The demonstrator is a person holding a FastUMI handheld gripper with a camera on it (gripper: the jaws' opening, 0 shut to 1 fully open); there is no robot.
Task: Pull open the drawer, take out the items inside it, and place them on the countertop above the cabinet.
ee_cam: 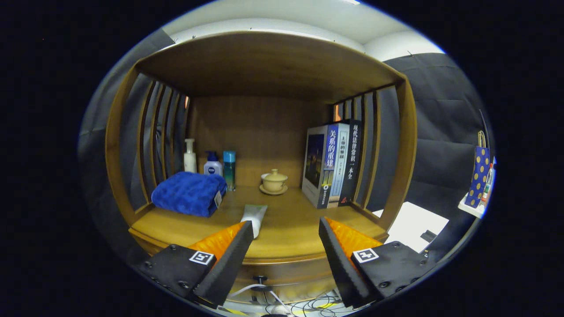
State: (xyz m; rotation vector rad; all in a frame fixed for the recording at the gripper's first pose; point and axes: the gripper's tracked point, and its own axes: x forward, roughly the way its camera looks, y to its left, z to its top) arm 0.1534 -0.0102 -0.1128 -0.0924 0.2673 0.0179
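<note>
My gripper is open, nothing between its fingers, held over the front edge of the wooden countertop. A white tube with a green end lies on the countertop just ahead of the left finger. Below the counter's edge, between the fingers, the drawer front shows with a small dark knob. I cannot tell whether the drawer is pulled out; its inside is hidden.
On the countertop stand a folded blue towel, a white pump bottle, a blue-capped bottle, a teal bottle, a lidded cream cup on a saucer and upright books. Slatted sides and a wooden top enclose it. Cables lie below.
</note>
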